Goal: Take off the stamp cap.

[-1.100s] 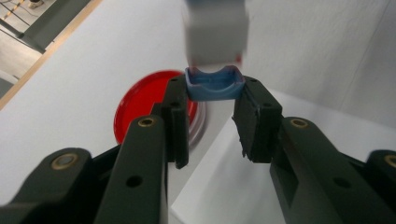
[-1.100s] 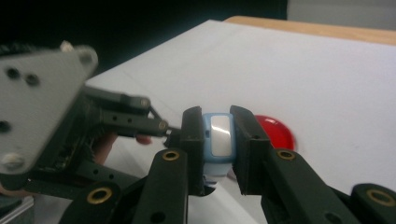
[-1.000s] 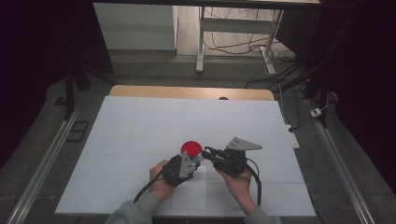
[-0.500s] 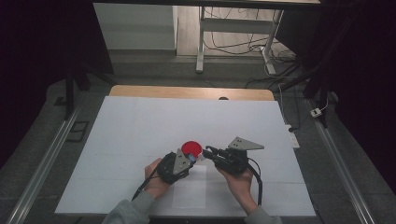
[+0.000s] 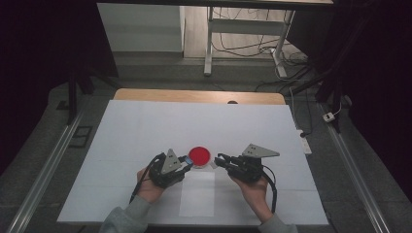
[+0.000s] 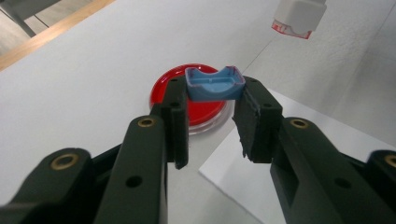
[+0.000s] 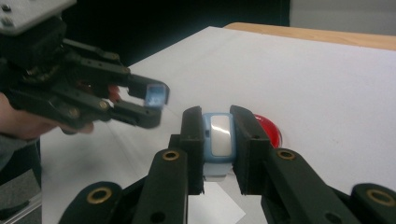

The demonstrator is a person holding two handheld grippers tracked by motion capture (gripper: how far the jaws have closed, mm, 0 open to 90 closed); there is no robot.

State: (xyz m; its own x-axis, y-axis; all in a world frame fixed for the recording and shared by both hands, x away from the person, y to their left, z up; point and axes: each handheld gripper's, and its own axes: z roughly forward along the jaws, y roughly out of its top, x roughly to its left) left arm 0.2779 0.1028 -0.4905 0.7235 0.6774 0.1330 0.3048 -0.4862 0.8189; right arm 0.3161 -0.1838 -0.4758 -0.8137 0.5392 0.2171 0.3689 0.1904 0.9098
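A small blue plastic cap with a curved notch (image 6: 214,84) is pinched between the tips of the left hand-held gripper (image 6: 212,119), just above the near edge of a round red dish with a clear rim (image 6: 194,100) resting on the white tabletop (image 5: 145,126). The right hand-held gripper (image 7: 219,140) is clamped on a pale blue and white plastic piece (image 7: 218,140) — held just beside the dish, near the cap. A white paper sheet (image 5: 197,194) lies between the two hands.
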